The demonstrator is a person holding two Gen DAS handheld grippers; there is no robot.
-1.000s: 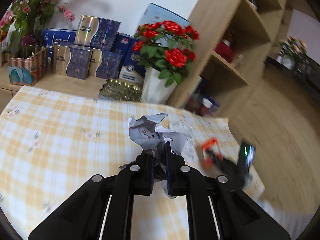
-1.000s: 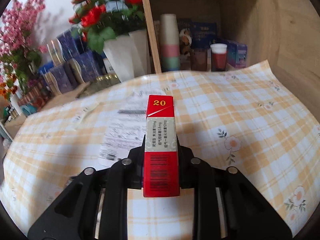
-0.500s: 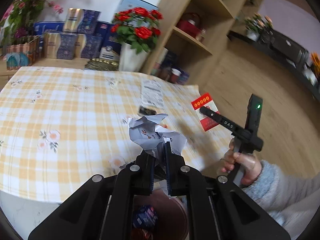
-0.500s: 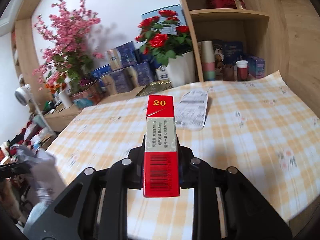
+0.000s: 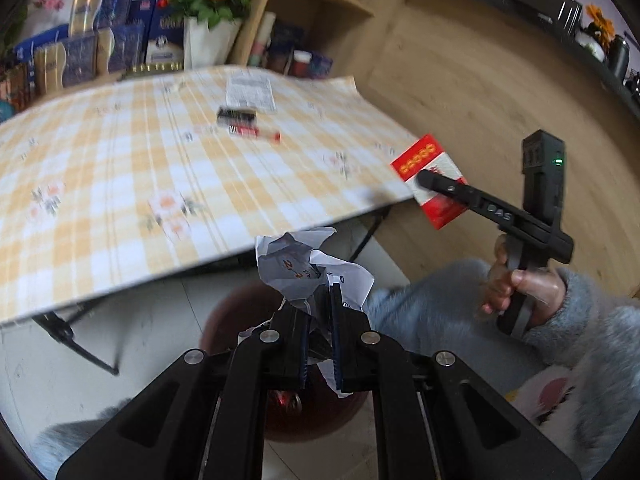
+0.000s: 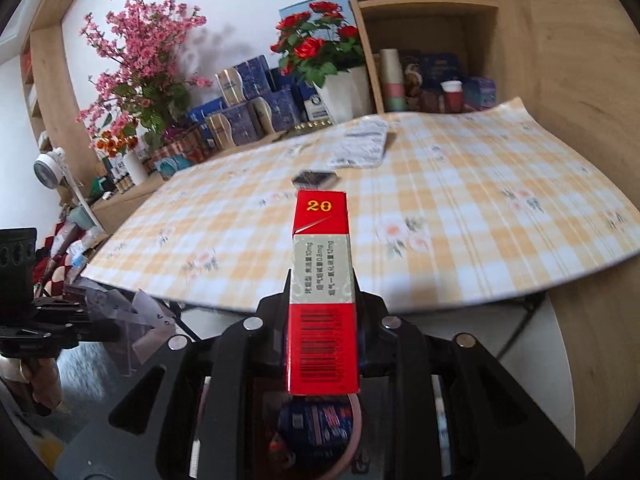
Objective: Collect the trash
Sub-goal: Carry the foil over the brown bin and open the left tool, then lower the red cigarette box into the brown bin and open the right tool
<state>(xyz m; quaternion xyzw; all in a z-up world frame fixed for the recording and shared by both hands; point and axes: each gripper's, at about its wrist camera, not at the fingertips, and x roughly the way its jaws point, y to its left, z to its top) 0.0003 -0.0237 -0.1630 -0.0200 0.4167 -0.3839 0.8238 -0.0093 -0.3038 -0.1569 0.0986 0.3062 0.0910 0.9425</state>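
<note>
My left gripper [image 5: 320,304] is shut on a crumpled white paper [image 5: 308,264] and holds it off the table's front edge, above a reddish-brown trash bin [image 5: 236,312] on the floor. My right gripper [image 6: 322,300] is shut on a red cigarette box [image 6: 322,280] and holds it over the same bin [image 6: 352,432], which has trash inside. The box [image 5: 434,182] and the right gripper [image 5: 424,178] also show in the left wrist view. The left gripper [image 6: 116,332] and its paper [image 6: 136,316] show in the right wrist view.
The table with a yellow checked cloth [image 5: 120,160] holds a dark box [image 5: 236,114], a red item [image 5: 256,133] and a printed sheet [image 5: 250,90]. A white vase of red roses [image 6: 340,88], blue boxes and a wooden shelf stand behind it.
Both grippers have pulled back from over the table, off its front edge, with their loads. The trash bin below has come into view under each.
</note>
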